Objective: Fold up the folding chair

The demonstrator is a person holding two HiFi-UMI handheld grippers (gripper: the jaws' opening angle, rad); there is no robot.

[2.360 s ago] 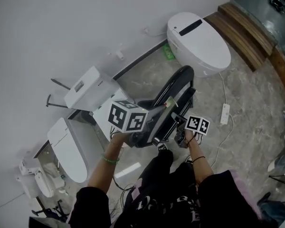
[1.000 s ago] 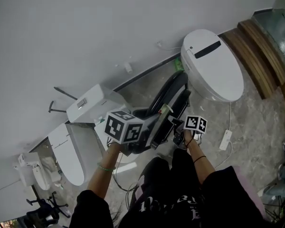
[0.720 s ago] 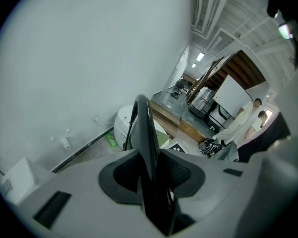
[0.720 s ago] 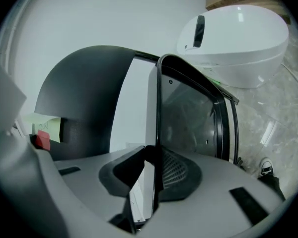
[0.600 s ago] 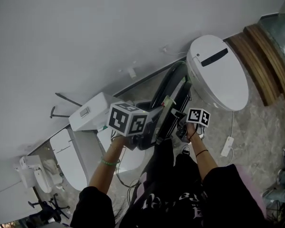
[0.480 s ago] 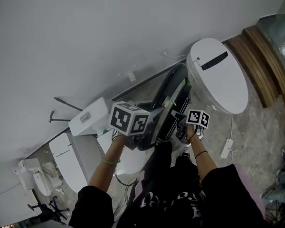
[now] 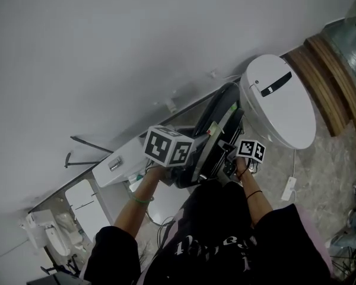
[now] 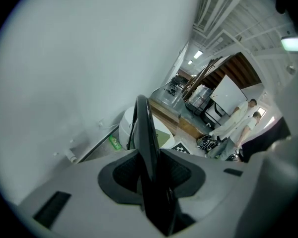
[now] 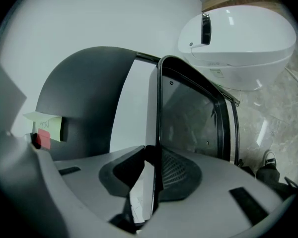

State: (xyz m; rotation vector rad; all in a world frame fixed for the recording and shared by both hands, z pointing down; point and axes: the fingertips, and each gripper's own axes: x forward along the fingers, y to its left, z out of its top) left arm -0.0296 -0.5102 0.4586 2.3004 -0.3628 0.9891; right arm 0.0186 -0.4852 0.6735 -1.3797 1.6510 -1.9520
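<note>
Head view steeply down; gripper views close, all sharing chair point(image 9: 84, 93).

Left tongs point(image 8: 150, 171), right tongs point(image 9: 154, 175), both clamped

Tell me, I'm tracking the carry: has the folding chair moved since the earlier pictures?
Yes. The folding chair has moved toward the white toilet, closing the gap seen earlier.

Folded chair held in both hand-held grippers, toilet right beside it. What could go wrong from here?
The left hand-held gripper and right hand-held gripper each pinch only a thin edge of the folding chair; it may slip. The chair's top sits close to the toilet and could knock it. The floor power strip is a trip hazard.
</note>
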